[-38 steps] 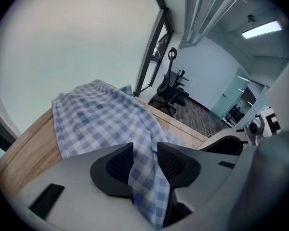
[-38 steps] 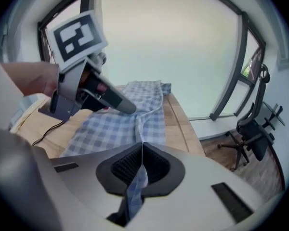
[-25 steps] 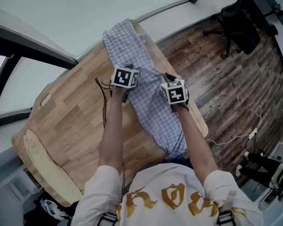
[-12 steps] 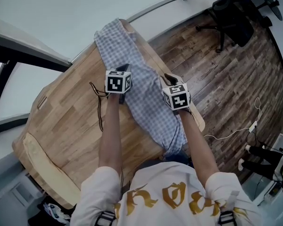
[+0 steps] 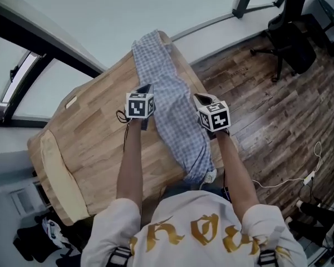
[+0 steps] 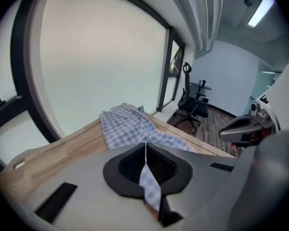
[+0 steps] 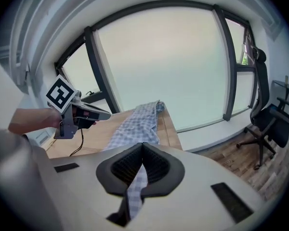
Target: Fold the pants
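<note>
The left gripper [image 6: 145,149] has its jaws pressed together on a thin fold of the blue and white checked pants [image 6: 126,127]; the jaws have just been closing, and a strip of the cloth passes between the pads and comes out below them. The right gripper [image 7: 142,150] is the same: its jaws have just been closing and now pinch a narrow strip of the checked cloth. In the head view the two grippers stand on both sides of the pants, the left at the 9 o'clock edge and the right at the 3 o'clock edge, about at the middle of the length. The pants lie stretched long on the wooden table [image 5: 92,143], near its right edge, from 11 o'clock at the far end to 5 o'clock, where the near end reaches the table edge by the person's body. A black cable [image 5: 123,128] hangs beside the left forearm. At 2 o'clock a black office chair [image 5: 291,44] stands on the wooden floor [image 5: 267,113].
</note>
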Demonstrator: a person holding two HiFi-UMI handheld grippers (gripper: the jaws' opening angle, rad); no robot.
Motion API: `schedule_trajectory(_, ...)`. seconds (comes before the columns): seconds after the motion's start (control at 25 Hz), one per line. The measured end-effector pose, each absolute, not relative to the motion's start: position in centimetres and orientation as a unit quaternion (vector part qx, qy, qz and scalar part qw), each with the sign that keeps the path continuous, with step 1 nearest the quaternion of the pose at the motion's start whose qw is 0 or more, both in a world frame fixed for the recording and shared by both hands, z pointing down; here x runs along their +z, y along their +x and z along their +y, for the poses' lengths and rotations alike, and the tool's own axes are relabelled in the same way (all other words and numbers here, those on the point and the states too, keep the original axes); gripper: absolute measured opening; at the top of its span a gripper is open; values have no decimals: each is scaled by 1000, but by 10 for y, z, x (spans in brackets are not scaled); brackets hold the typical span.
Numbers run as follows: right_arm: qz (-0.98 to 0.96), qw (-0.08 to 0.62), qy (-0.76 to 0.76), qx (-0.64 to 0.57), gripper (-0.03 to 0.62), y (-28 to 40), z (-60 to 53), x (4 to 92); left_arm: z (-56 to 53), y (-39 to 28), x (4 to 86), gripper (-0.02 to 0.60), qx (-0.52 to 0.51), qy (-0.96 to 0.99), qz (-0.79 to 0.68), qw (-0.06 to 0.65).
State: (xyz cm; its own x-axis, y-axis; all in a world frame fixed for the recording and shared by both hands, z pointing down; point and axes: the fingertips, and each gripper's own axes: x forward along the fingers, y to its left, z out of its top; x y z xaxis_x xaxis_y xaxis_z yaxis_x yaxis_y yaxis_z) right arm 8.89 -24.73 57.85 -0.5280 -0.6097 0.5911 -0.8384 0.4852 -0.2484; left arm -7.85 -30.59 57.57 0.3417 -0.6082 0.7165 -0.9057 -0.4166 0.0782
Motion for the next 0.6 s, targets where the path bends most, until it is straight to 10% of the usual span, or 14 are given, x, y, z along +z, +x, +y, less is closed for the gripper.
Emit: schedule_trajectory(0.6,-901,179,350,185,23,99,-78,514,-36,-91,512,43,253,703,-614,255)
